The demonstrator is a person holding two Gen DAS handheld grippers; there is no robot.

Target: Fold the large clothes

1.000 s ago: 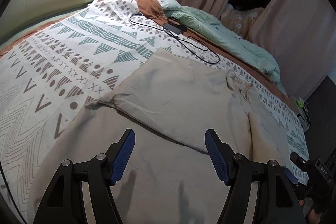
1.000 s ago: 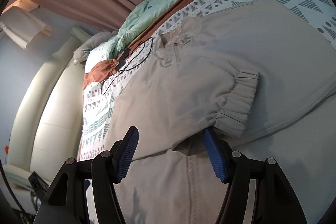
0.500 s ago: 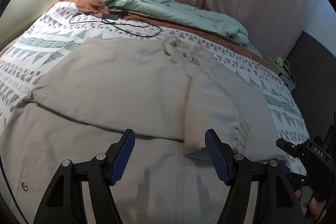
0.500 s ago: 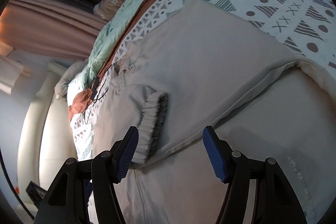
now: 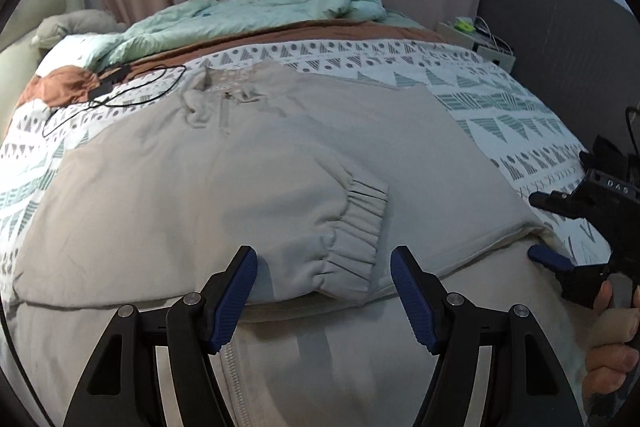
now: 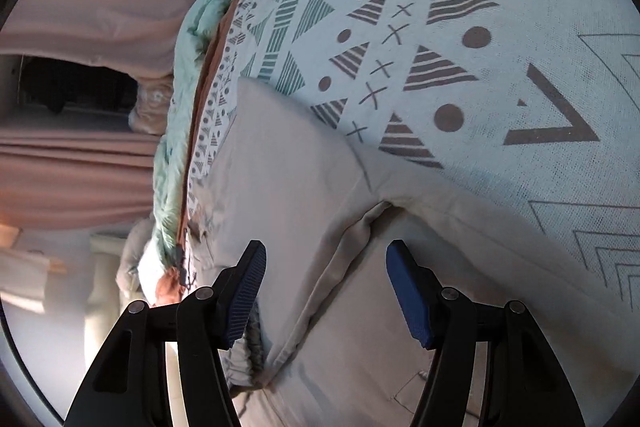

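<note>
Across the centre of the left wrist frame: beige jacket (image 5: 248,163) spread on patterned bed (image 5: 492,95), one elastic-cuffed sleeve (image 5: 348,223) folded across its body. Left claw (image 5: 323,283) spread, empty, above the cuff; right claw (image 6: 323,281) spread, empty, over a fold at the jacket's edge.

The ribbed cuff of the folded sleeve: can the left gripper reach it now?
Probably yes. The left gripper is open, the ribbed cuff lies just ahead between its fingers, and nothing covers it.

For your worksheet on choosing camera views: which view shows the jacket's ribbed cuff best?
The left wrist view: the cuff lies whole and unobstructed on the jacket. The right wrist view shows only a sliver of it beside a fingertip.
</note>
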